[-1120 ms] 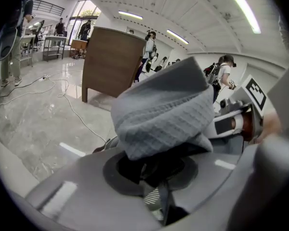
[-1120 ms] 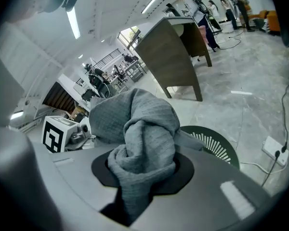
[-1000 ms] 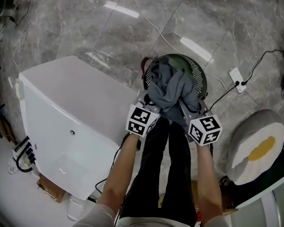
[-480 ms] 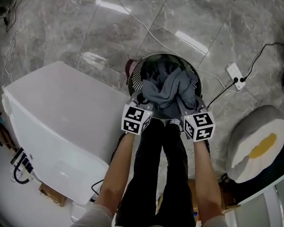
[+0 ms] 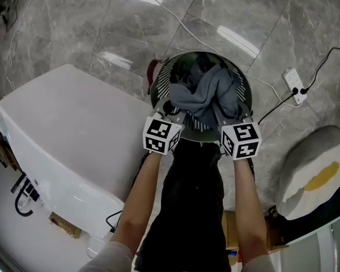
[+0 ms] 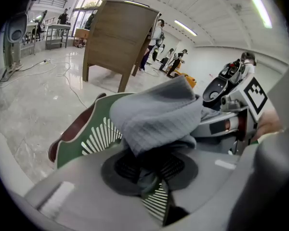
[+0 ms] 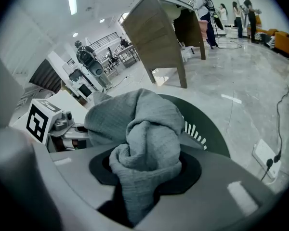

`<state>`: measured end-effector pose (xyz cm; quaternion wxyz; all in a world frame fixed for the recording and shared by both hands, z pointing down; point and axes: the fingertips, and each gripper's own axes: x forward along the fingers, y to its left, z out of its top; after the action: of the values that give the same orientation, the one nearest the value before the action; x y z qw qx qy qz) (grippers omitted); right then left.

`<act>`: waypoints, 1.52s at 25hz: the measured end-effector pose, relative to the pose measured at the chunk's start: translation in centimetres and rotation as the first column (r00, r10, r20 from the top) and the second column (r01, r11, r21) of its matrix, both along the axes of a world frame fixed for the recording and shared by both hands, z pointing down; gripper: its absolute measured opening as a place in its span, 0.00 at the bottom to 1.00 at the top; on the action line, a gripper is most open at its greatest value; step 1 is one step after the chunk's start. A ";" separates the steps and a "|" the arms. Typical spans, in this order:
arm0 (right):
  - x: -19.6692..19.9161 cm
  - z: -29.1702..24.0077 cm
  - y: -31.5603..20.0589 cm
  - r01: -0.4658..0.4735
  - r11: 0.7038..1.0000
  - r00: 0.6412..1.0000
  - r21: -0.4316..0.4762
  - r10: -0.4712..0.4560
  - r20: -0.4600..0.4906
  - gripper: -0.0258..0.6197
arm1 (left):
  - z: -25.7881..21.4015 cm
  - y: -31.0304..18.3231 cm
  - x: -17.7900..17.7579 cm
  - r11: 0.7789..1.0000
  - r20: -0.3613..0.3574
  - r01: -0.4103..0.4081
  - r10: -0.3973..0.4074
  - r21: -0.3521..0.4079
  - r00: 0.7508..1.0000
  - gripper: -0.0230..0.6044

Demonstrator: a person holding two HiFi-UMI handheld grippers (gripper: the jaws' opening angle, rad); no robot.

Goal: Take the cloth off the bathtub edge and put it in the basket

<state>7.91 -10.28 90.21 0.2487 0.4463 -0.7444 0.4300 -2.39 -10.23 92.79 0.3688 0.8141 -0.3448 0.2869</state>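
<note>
A grey cloth point(image 5: 207, 95) hangs bunched over the round green slatted basket point(image 5: 245, 89), its lower folds inside the rim. My left gripper point(image 6: 149, 174) is shut on a thin fold of the cloth point(image 6: 156, 114) at the basket's near left rim. At the near right rim my right gripper point(image 7: 144, 177) has a thick twisted wad of the cloth point(image 7: 144, 143) between its pads; its jaws have just been opening a little and the wad still fills the gap. The white bathtub point(image 5: 62, 146) lies to the left.
A power strip point(image 5: 294, 84) with a black cable lies on the marble floor right of the basket. A round grey cushion point(image 5: 314, 177) with a yellow patch sits at the right. A reddish-brown object point(image 5: 153, 69) leans at the basket's left. The person's legs stand directly behind the basket.
Both grippers have come down together with the cloth. The cloth, held above the basket a second ago, now sinks into its opening.
</note>
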 end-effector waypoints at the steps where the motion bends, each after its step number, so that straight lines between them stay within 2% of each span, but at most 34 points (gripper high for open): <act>1: -0.2 0.0 0.1 0.008 1.000 1.000 0.001 -0.008 -0.006 0.27 | -0.2 0.1 -0.2 1.000 0.001 0.006 -0.006 0.005 1.000 0.22; 3: -0.1 -0.3 0.5 0.016 1.000 1.000 -0.007 -0.016 -0.020 0.33 | -0.7 0.5 -0.5 1.000 0.007 0.013 -0.014 0.007 1.000 0.23; 7: 0.7 -1.9 1.3 0.013 1.000 0.999 -0.020 -0.014 -0.044 0.35 | -2.4 1.2 -1.2 1.000 0.032 0.012 -0.012 0.006 0.999 0.34; 20: 0.1 -13.1 2.4 0.113 0.992 0.990 0.047 -0.109 -0.091 0.35 | -13.4 3.6 -1.5 0.997 0.000 0.047 -0.047 0.058 0.999 0.34; 23: -0.9 -16.2 5.2 0.225 0.973 0.968 0.049 -0.217 -0.125 0.35 | -17.0 5.9 -1.1 0.998 -0.011 0.040 -0.039 0.049 0.999 0.34; 25: -1.0 -18.4 7.1 0.265 0.964 0.957 0.036 -0.258 -0.133 0.35 | -19.9 7.3 -0.6 0.998 -0.020 0.024 -0.023 0.051 1.000 0.34; 31: -1.0 -26.1 10.4 0.236 0.971 0.968 0.028 -0.232 -0.099 0.35 | -29.4 9.3 -0.5 0.995 -0.024 0.000 0.003 0.101 1.000 0.34; 35: -0.4 -32.0 13.5 0.273 0.961 0.957 0.034 -0.268 -0.109 0.35 | -36.4 11.7 0.3 0.991 -0.035 0.004 0.001 0.135 0.999 0.34; 38: -0.5 -36.0 14.8 0.249 0.966 0.966 0.064 -0.243 -0.091 0.35 | -40.8 13.0 -0.1 0.988 -0.036 0.019 -0.013 0.155 0.999 0.34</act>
<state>7.41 4.52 54.16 0.3140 0.3766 -0.7987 0.3488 -2.50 2.78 51.98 0.3125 0.8426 -0.3661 0.2417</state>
